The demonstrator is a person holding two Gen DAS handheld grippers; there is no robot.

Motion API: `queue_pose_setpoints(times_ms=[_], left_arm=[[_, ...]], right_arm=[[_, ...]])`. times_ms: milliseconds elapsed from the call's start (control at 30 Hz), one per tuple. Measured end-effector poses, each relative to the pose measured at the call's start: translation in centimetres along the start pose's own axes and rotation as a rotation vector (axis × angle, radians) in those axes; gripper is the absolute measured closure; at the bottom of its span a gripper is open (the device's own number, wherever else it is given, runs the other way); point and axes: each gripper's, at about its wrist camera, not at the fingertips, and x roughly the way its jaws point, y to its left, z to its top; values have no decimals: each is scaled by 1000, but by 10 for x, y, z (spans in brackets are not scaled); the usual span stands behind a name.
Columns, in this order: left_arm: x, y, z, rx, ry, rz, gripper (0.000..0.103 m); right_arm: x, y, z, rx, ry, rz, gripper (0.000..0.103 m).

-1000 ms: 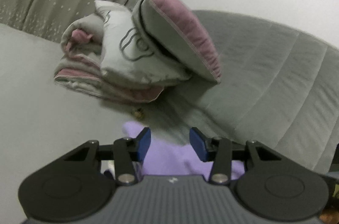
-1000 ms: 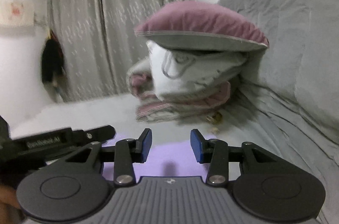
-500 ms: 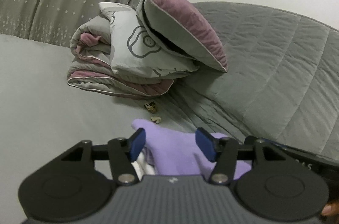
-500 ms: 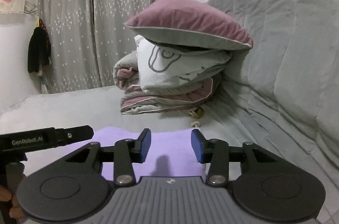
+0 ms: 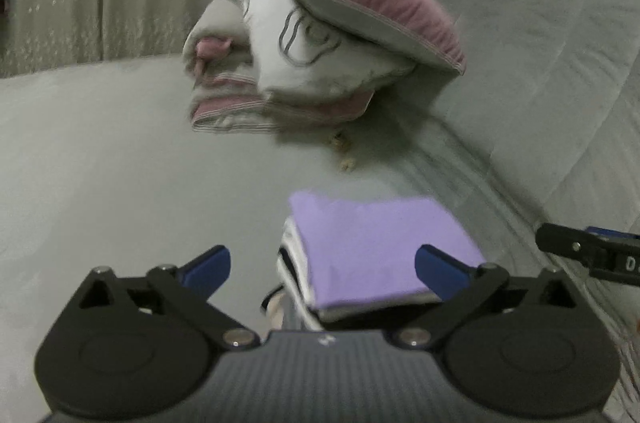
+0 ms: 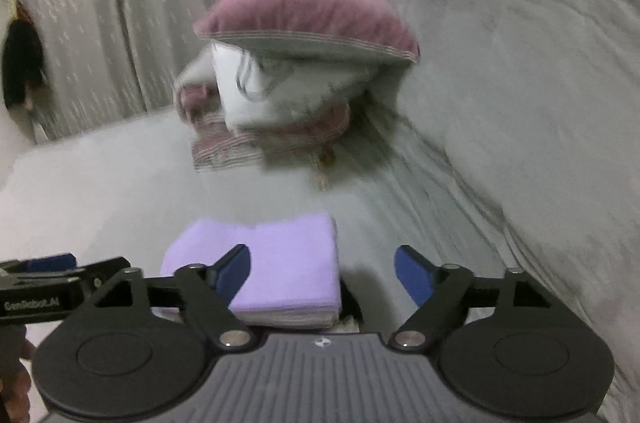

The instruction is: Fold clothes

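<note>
A folded lilac garment [image 5: 376, 247] lies on top of a small stack of folded white and dark clothes on the grey bed [image 5: 120, 163]. My left gripper [image 5: 322, 265] hangs open just above its near edge, holding nothing. In the right wrist view the same lilac garment [image 6: 276, 259] lies flat. My right gripper [image 6: 322, 271] is open above its near right corner, with nothing between the fingers. The right gripper's tip [image 5: 588, 255] shows at the right edge of the left wrist view. The left gripper's tip [image 6: 60, 283] shows at the left of the right wrist view.
A pink and grey pillow [image 5: 372, 7] rests on a folded quilt [image 5: 280, 79] at the back of the bed. A grey padded headboard [image 6: 520, 63] rises on the right. Small beige objects [image 5: 344, 151] lie by the quilt. Dotted curtains [image 6: 100, 3] hang behind.
Both grippers opened wide and drew back upward from the lilac garment, which now lies folded on the stack. Both views are motion-blurred.
</note>
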Motion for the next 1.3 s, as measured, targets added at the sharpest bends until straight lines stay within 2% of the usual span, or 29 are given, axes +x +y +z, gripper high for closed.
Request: queue_pose_setpoints(times_ms=[67,133,200,367,433,833,1067,1300], left_arm=[[-3,-1,0,-3,71,7,0],[-6,-3,-5,19,128,44,0],[-9,-5,-13,55,169,93,0],[-16,-12,-29,129,202,184,0],[-17,-12,-33,122,212,197,0],[-29,-22,-35,107,224,198,0],[-39,-28,-33,115,221,190,0],[-49,-33,-32,122,217,183,0]], right_arm=[[-3,-2,-5,23,47,-2,15],[-7,-4,-10,46,95,-5,0],[-10,-6,-16,68,142,-7,0],[-19,-11,-29,125,261,-13,0],[-22,-13,-34,148,307,-16,0],[-33,-25,-43,189,353,-32,0],[-38,-18,-45,149,367,-40,0],[-53,-8,-42,119,345,-39,0]])
